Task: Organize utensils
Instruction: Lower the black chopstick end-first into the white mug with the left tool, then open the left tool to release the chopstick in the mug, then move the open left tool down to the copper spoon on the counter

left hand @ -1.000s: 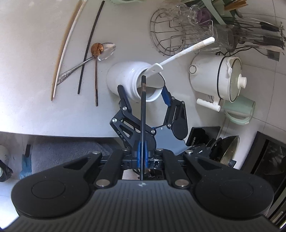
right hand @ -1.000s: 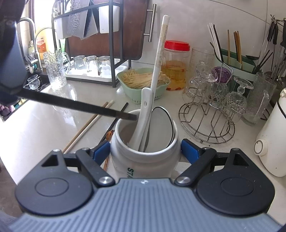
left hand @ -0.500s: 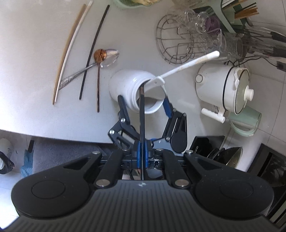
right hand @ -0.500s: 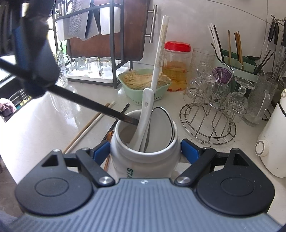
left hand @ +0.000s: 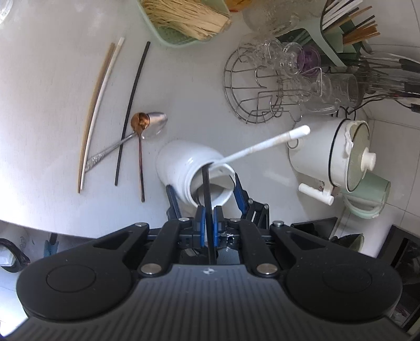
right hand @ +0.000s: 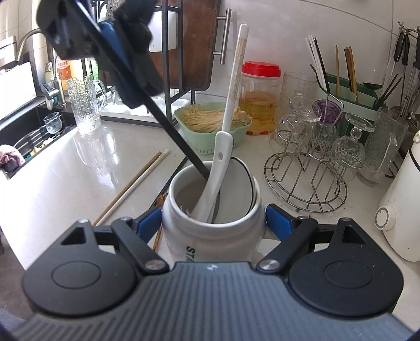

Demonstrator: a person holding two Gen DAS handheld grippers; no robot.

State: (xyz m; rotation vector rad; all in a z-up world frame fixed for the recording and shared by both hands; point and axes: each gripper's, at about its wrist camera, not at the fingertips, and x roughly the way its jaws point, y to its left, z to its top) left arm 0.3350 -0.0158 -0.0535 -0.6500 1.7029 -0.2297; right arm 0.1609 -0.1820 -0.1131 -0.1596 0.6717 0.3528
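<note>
My right gripper [right hand: 214, 223] is shut on a white ceramic jar [right hand: 210, 244], one blue pad on each side. In the jar stand a white ceramic spoon [right hand: 220, 162], a long white chopstick [right hand: 236, 73] and a small white dish. My left gripper [left hand: 207, 212] is shut on a black chopstick [left hand: 206, 188], which slants down with its tip inside the jar's mouth [left hand: 210, 181]. The right wrist view shows that left gripper [right hand: 131, 86] high at the upper left. Loose on the counter lie a wooden and white chopstick pair [left hand: 97, 110], another black chopstick [left hand: 132, 105], a steel spoon [left hand: 155, 123] and a copper spoon [left hand: 140, 157].
A wire rack of glasses [left hand: 262, 86] stands right of the jar, with a white lidded pot [left hand: 328, 157] nearer. A green basket of noodles [left hand: 183, 23], a red-lidded jar [right hand: 260, 97] and a green utensil holder [right hand: 349, 91] line the back. The counter edge [left hand: 78, 220] runs close below the loose utensils.
My left gripper has moved in over the jar, and the black chopstick's tip has gone from the rim down into the jar's mouth. The right gripper and jar have stayed still.
</note>
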